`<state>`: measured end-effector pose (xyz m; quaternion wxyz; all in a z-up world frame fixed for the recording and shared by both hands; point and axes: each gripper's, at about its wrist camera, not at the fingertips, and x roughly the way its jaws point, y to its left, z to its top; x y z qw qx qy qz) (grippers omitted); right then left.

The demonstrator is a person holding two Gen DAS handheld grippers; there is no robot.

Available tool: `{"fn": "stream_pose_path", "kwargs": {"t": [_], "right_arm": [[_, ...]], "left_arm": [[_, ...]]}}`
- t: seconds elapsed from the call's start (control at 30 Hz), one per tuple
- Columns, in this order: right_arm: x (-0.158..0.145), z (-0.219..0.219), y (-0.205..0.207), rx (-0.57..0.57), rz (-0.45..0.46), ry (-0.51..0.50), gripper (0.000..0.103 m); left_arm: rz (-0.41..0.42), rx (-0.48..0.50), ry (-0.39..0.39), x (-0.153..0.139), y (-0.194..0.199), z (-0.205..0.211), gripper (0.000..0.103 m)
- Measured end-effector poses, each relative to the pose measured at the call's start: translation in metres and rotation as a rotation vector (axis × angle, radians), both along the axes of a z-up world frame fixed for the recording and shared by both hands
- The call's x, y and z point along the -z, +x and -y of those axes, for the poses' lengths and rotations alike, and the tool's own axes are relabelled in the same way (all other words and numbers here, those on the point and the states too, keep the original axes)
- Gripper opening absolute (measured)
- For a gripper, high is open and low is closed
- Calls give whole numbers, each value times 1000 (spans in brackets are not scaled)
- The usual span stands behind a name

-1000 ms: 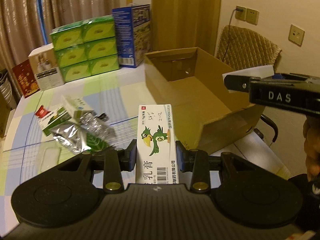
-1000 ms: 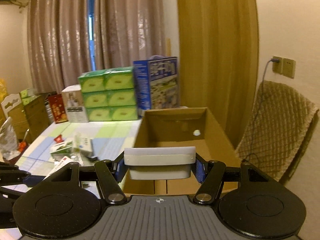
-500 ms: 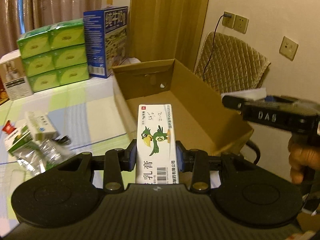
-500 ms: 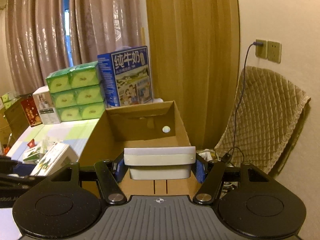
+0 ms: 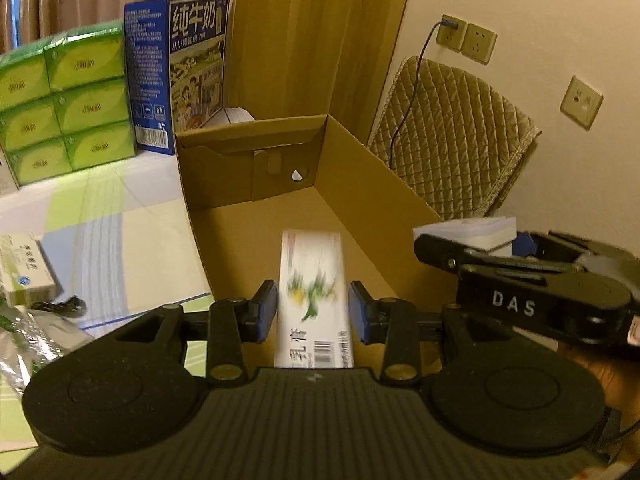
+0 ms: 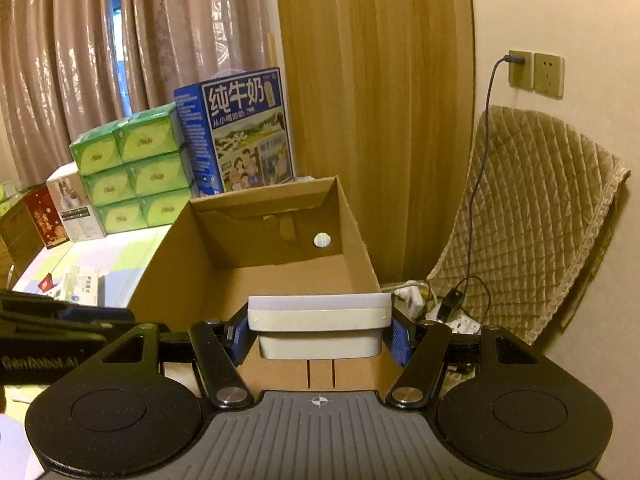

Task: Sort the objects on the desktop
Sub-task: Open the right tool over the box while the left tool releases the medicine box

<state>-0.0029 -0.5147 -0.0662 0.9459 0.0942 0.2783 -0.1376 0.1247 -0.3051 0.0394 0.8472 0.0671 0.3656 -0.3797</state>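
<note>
Left wrist view shows your left gripper (image 5: 313,312) over the open cardboard box (image 5: 360,184), whose plain brown corrugated walls carry a round hole in the far one. The flat white ointment carton (image 5: 312,300), printed with a green bird and a barcode, lies lengthwise between the blue pads, but it is motion-blurred and narrow gaps show on both sides, so you cannot tell whether the fingers still pinch it. Your right gripper (image 6: 319,330) is clamped across a smooth, matte white rectangular box (image 6: 319,320) with rounded corners and a stepped lid, held level above the near edge of the cardboard box. Loose packets (image 5: 24,264) lie on the glossy table (image 5: 120,216) to the left.
</note>
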Motion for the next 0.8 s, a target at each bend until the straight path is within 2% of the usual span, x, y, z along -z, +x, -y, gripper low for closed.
{"fn": "stream_pose_path", "kwargs": {"t": [0.27,0.4,0.57,0.8], "right_arm": [[8,-7,2,-19,-18,17,62],[7,-8,7,-40,-9,57,62],[-3,-13,0,-29,31,48,76],[-12,-31,-24,-23,52,62,79]], "left_arm": [[22,-51,-32,-10,-1,-31,40],[15,-92,-47,-13,-7,-54,45],[3,-131,-41,-9,-15,-78,52],[-5,-173,-10,-5,-28,-104,61]]}}
